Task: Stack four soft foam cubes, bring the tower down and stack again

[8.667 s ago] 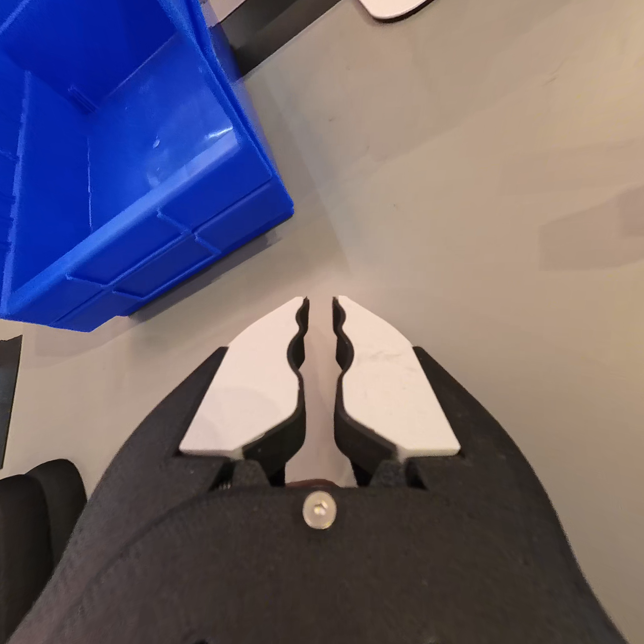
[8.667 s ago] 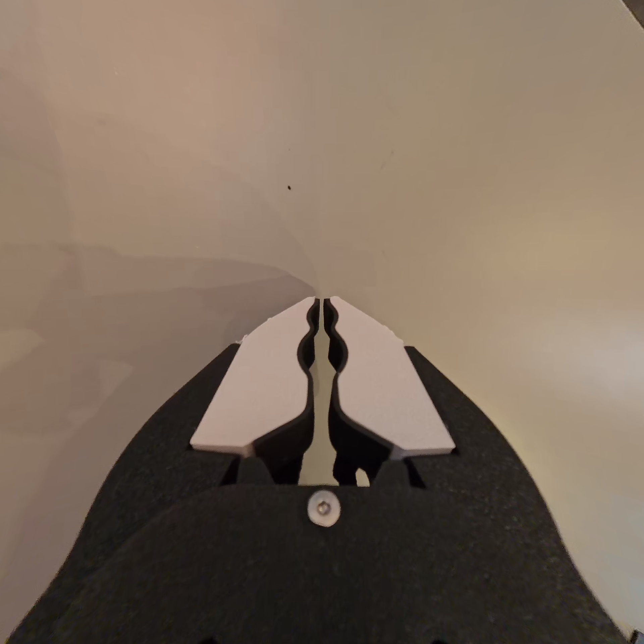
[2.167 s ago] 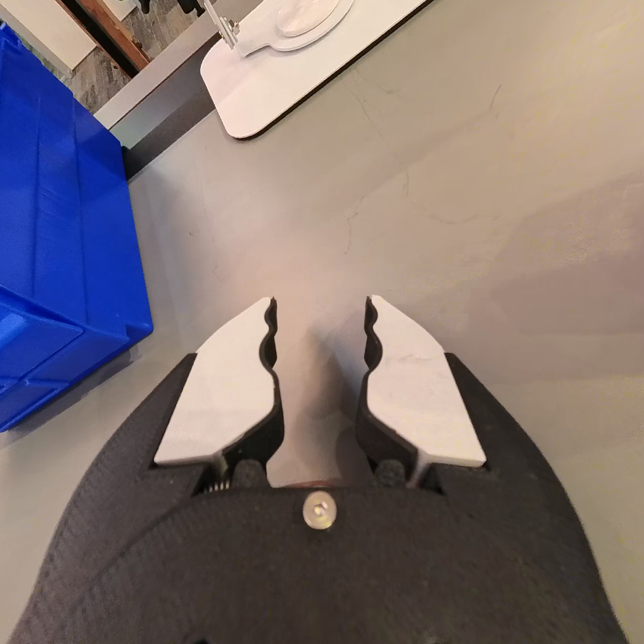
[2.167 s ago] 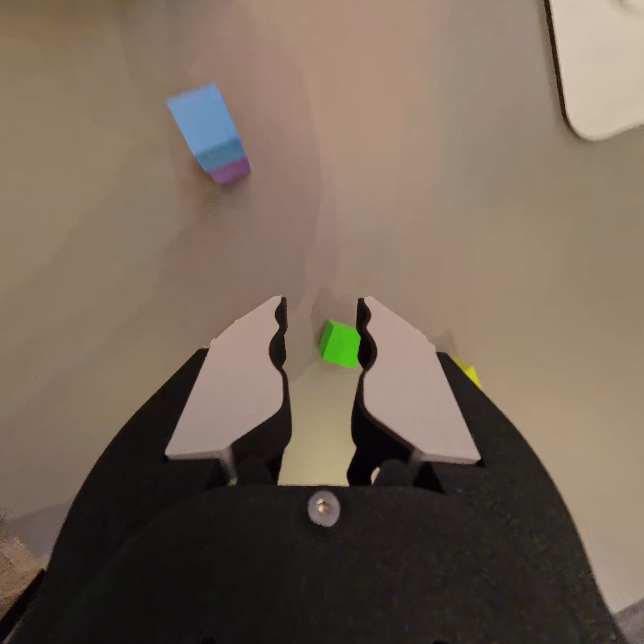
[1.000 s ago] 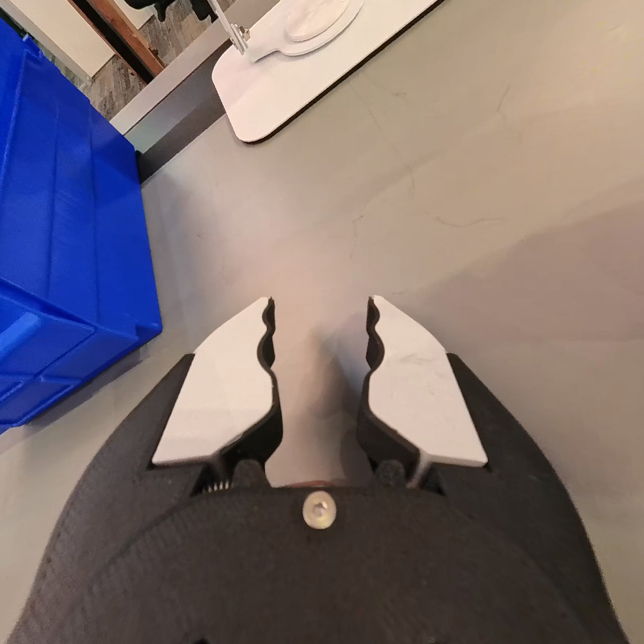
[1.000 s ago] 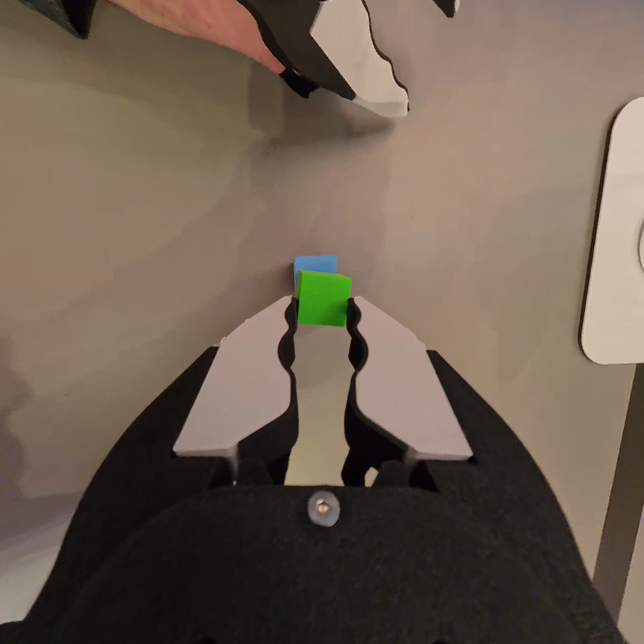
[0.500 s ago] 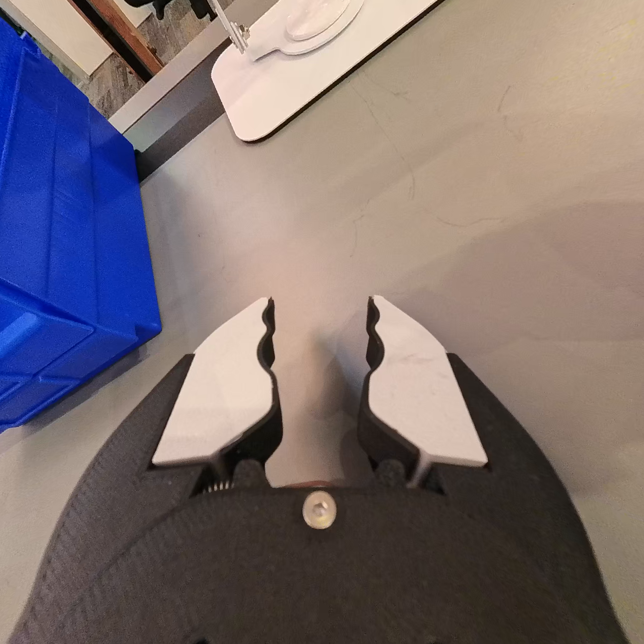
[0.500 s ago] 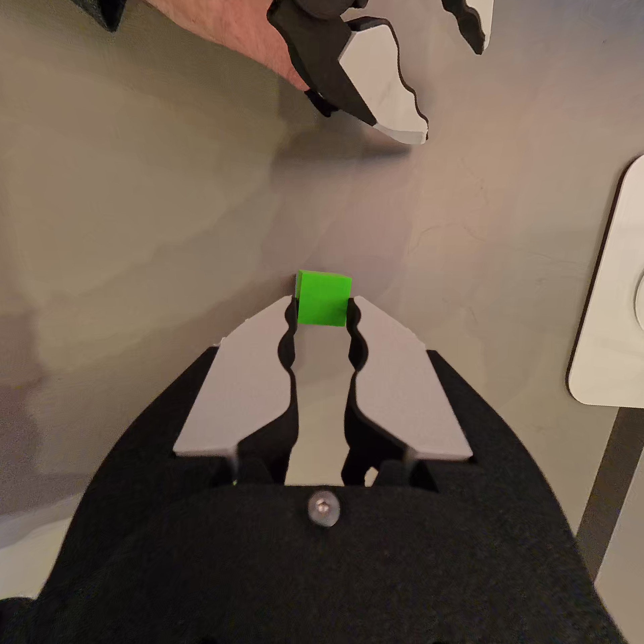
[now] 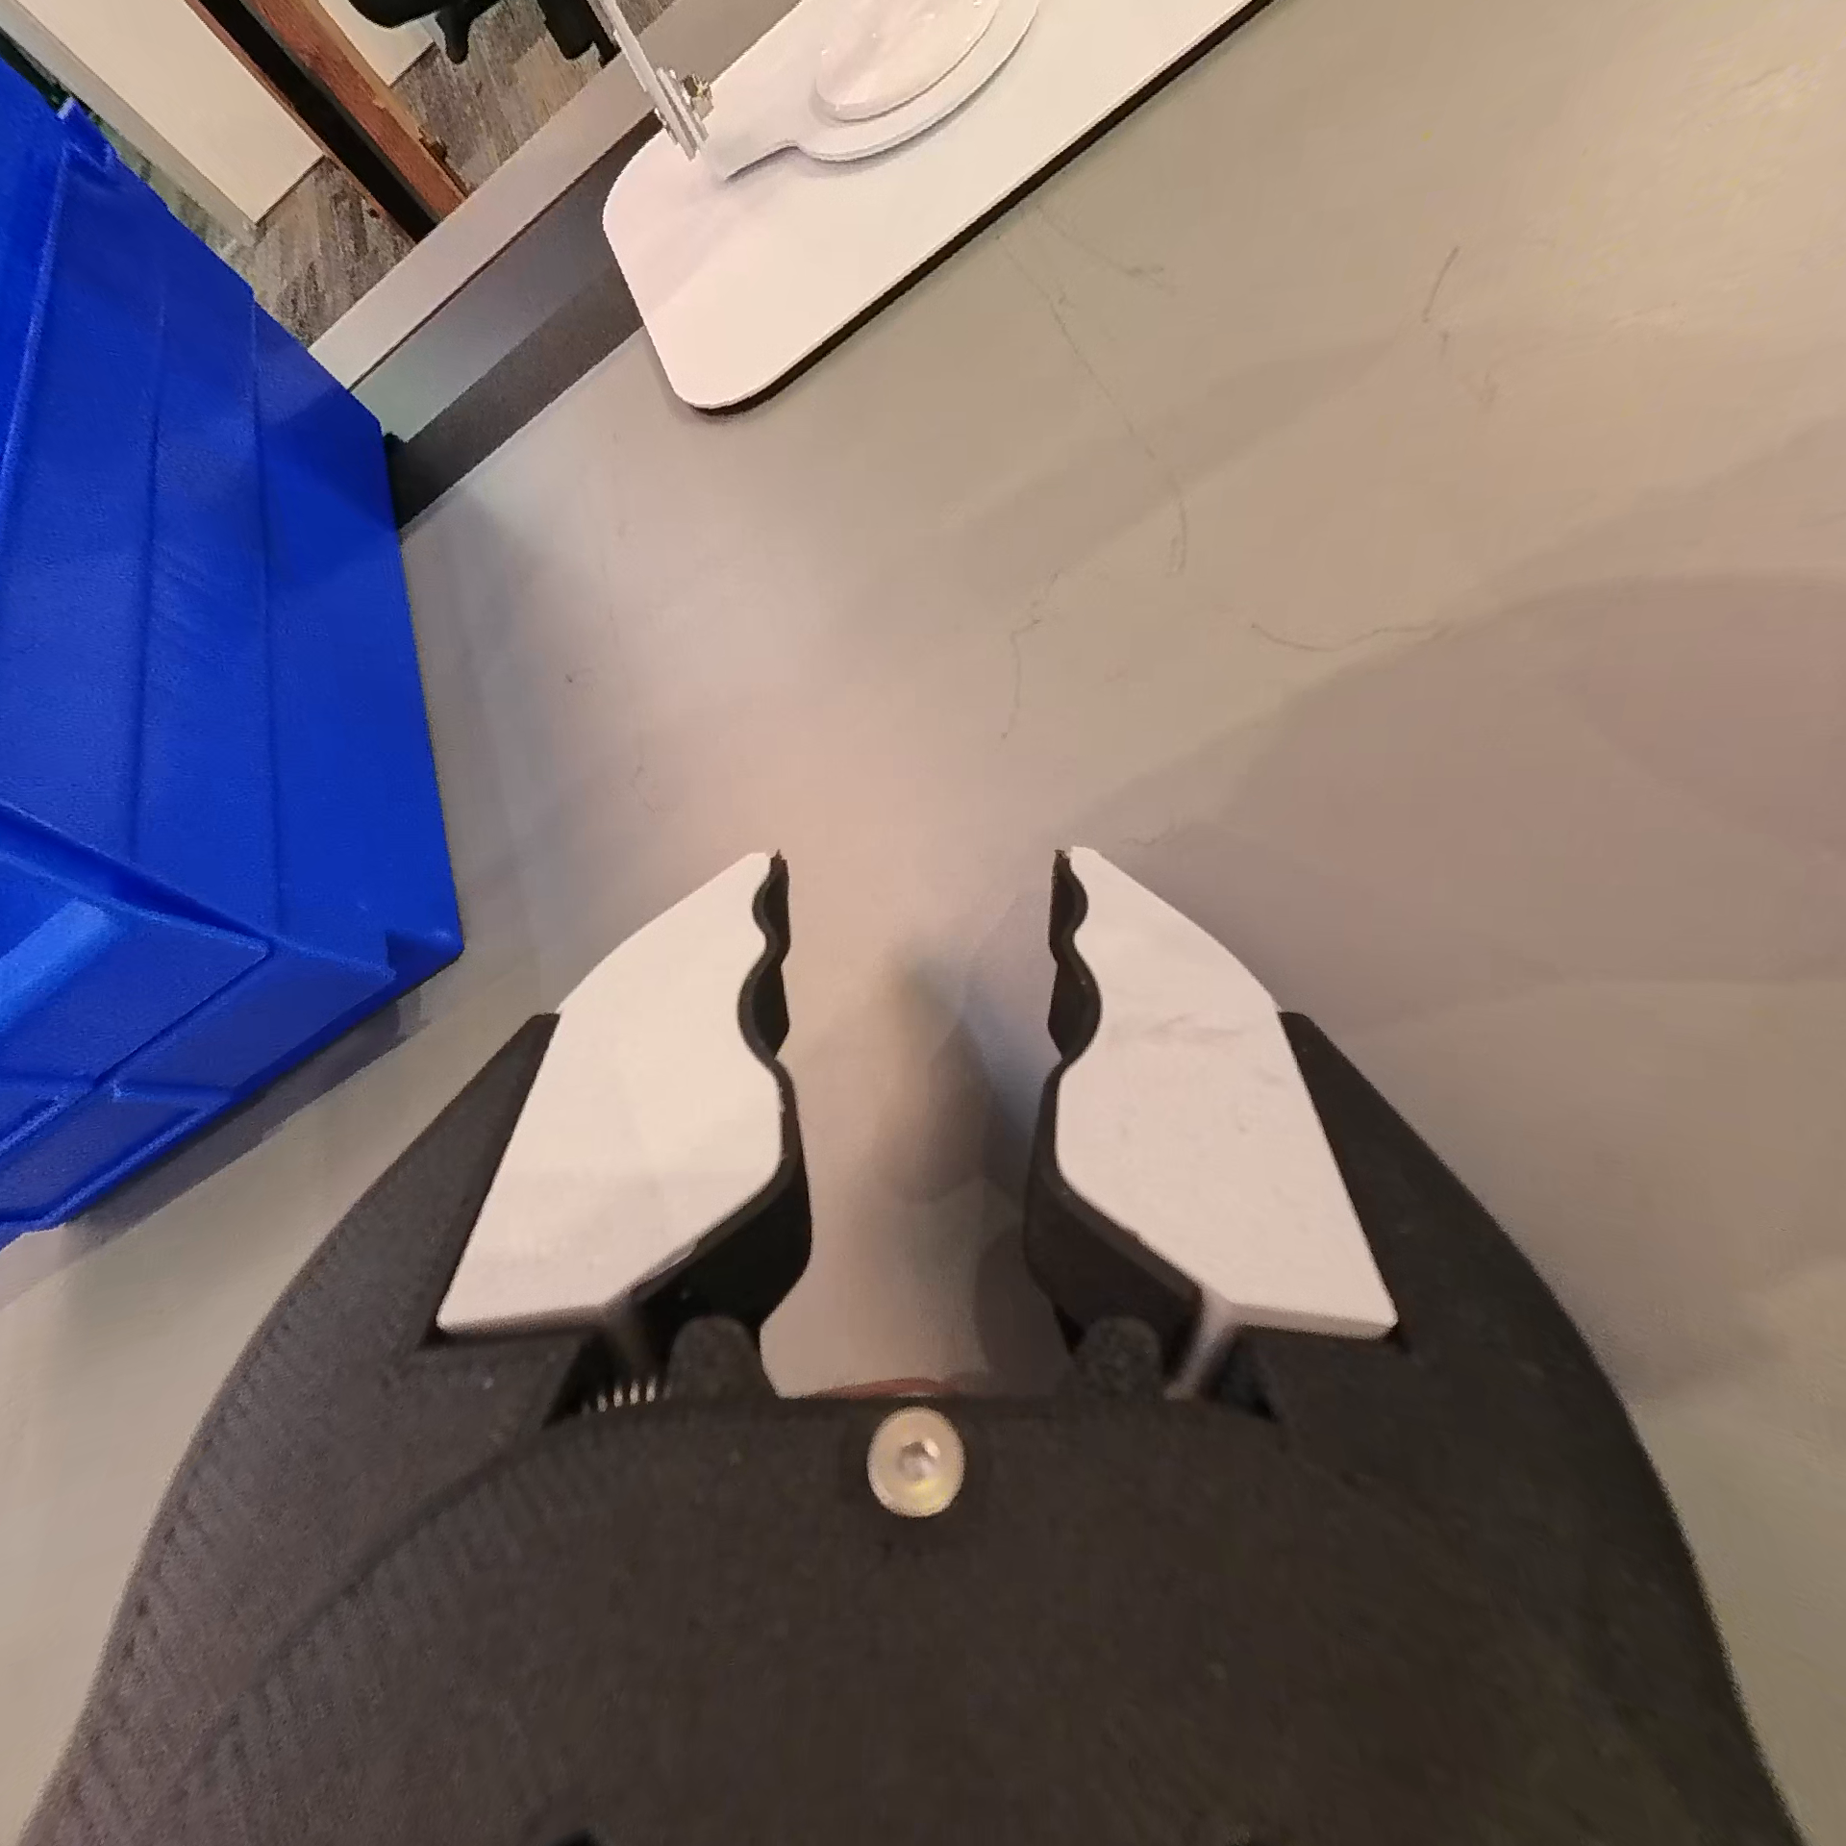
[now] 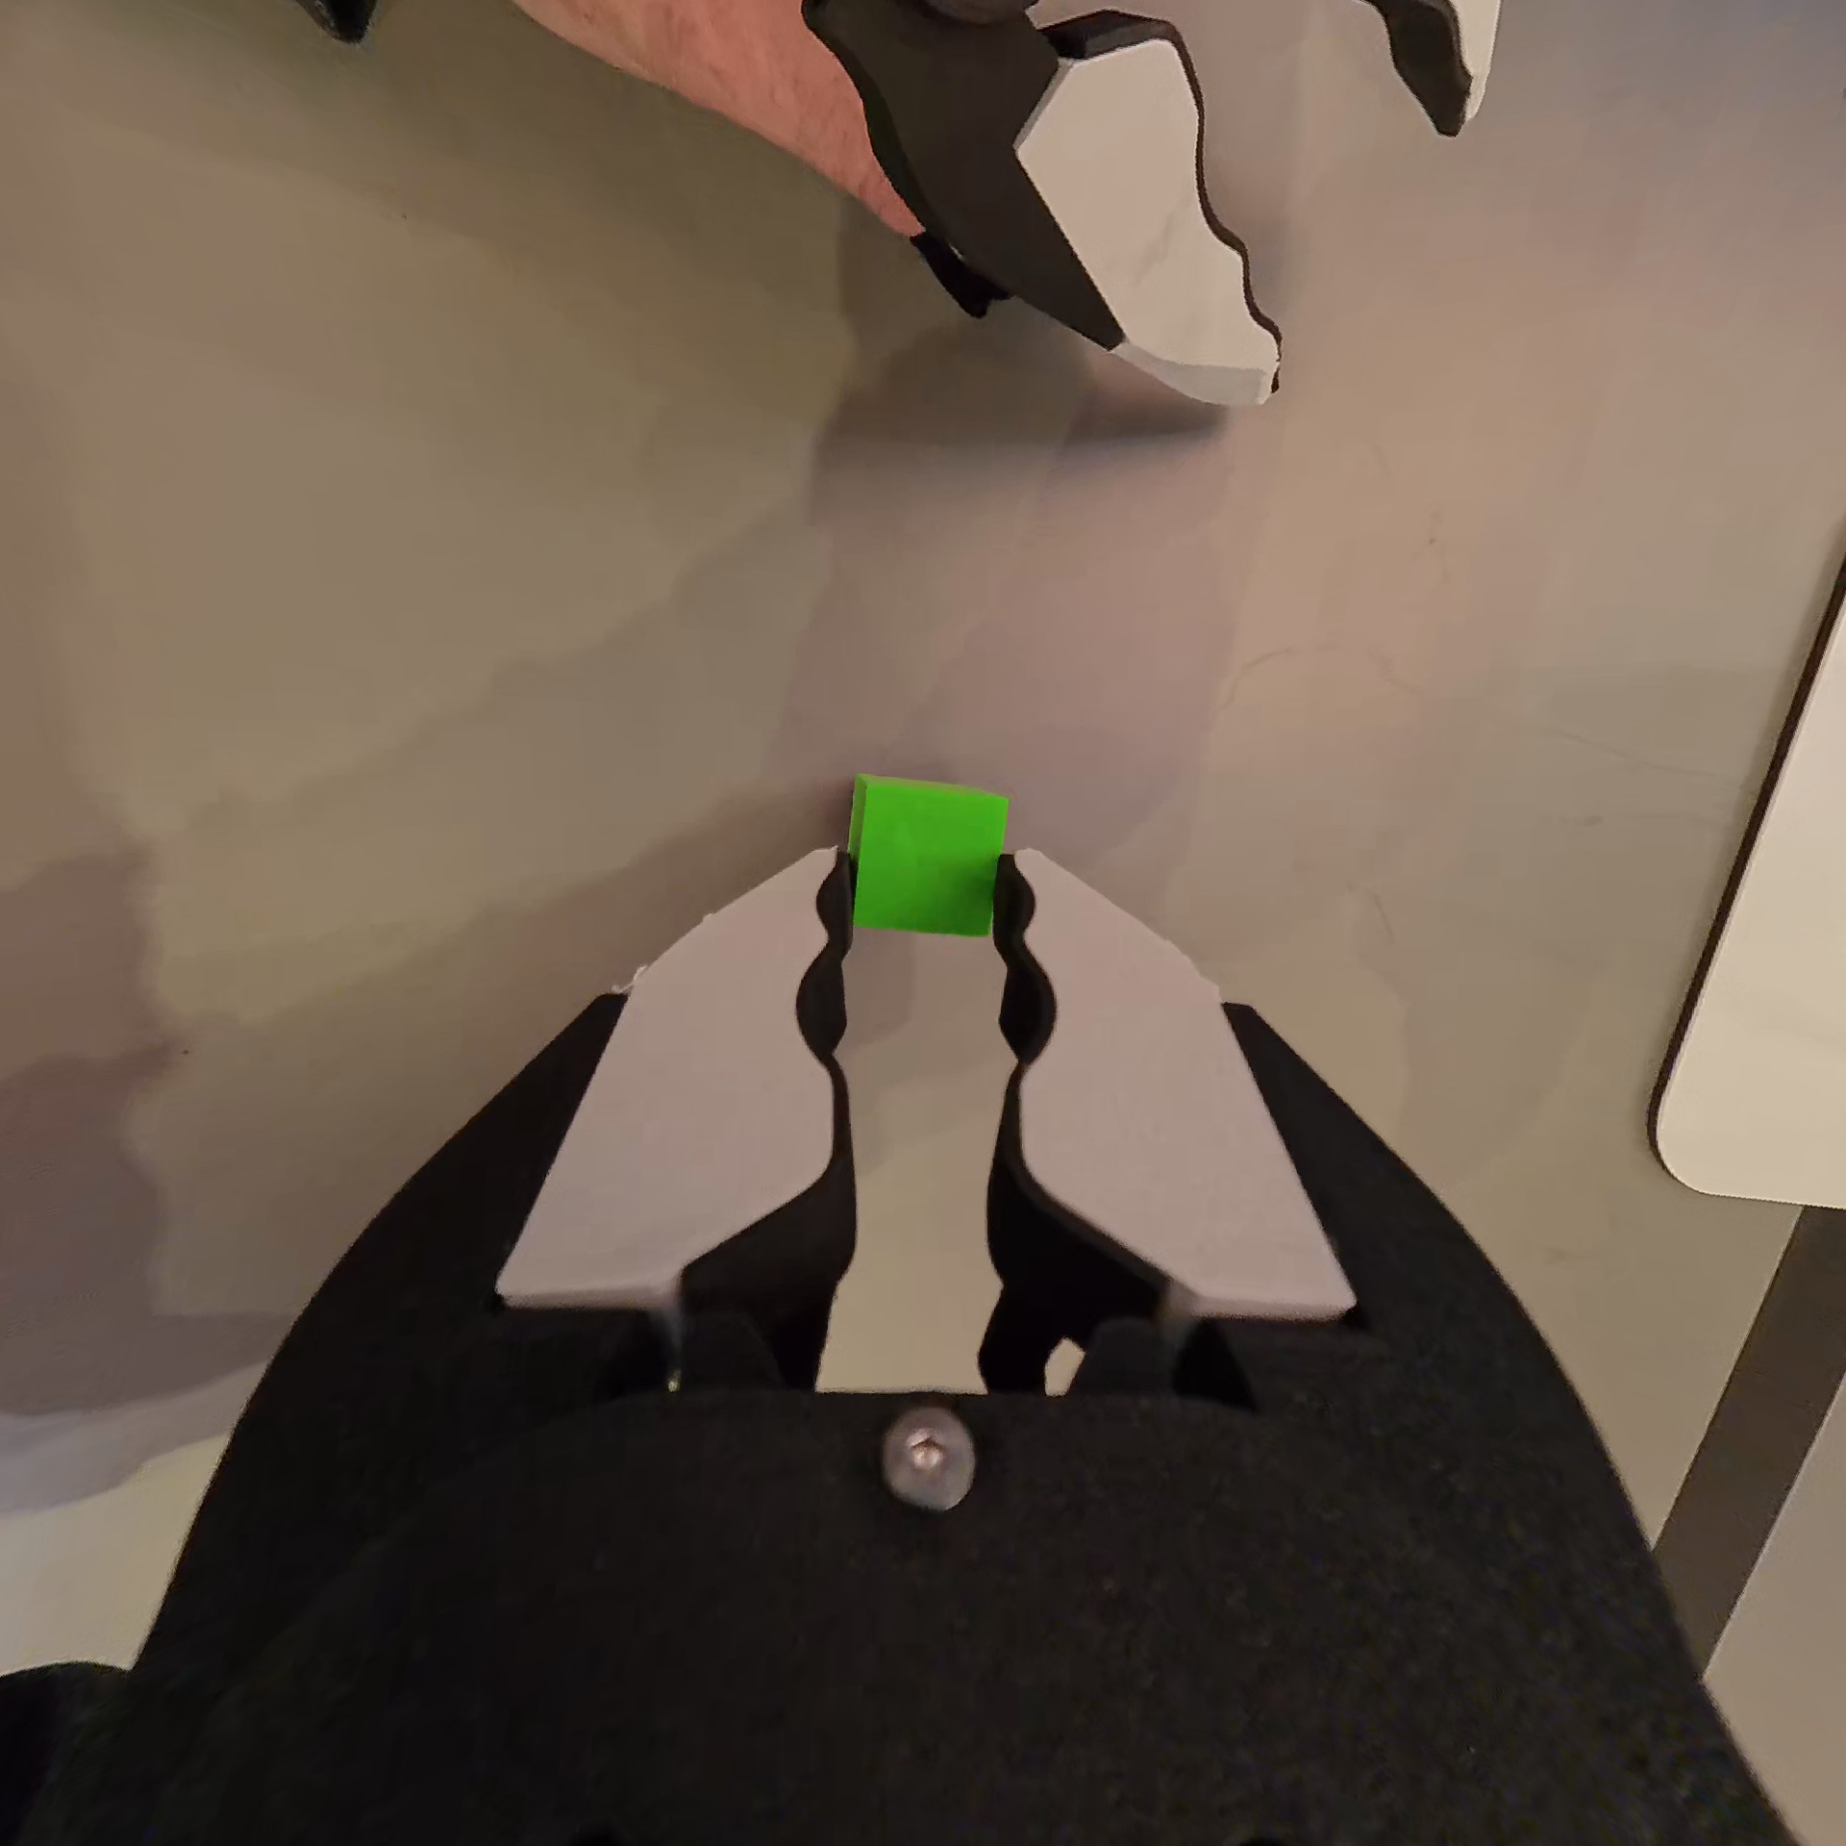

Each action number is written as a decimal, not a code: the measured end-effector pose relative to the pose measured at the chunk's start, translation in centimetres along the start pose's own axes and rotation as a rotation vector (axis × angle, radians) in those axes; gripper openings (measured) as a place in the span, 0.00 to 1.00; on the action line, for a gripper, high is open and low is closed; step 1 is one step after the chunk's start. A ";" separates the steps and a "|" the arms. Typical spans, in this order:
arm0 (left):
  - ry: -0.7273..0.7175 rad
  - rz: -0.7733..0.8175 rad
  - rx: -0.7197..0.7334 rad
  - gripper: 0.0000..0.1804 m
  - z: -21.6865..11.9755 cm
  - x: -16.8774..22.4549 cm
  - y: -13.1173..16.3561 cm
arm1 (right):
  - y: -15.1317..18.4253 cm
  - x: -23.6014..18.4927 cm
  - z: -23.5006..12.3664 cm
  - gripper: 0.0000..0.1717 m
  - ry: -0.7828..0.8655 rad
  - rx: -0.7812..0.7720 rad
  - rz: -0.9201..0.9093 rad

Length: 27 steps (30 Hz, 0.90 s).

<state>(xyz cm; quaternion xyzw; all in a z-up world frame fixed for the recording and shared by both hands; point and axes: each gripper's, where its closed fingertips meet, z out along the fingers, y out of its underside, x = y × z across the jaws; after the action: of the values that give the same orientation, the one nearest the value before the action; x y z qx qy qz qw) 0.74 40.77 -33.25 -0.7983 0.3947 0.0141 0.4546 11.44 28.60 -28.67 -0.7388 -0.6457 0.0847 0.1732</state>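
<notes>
Right now right gripper [image 10: 925,867] pinches green cube [image 10: 927,867] at its fingertips; left gripper [image 10: 1369,250], jaws apart and bare, hangs at 1 o'clock.

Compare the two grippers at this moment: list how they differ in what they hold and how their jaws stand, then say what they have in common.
1. The right gripper clamps a green foam cube between its fingertips; the left gripper holds nothing.
2. The right gripper's jaws stand narrow, pressed against the cube's sides; the left gripper's jaws stand wide apart over the bare grey table.

Both have black bodies, pale fingers and wavy dark pads.
</notes>
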 end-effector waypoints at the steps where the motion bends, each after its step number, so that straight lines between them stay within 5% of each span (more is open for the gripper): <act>1: 0.000 0.000 0.000 0.27 0.0 0.0 0.0 | 0.0 0.0 0.0 0.16 -0.001 0.000 0.000; 27: -0.001 0.005 0.002 0.27 0.0 0.0 0.0 | 0.0 0.1 -0.2 0.15 0.001 -0.011 -0.004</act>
<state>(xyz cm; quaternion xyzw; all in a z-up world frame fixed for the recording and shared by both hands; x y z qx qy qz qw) 0.77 40.79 -33.23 -0.7968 0.3966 0.0151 0.4556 11.54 28.64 -28.54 -0.7386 -0.6475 0.0808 0.1697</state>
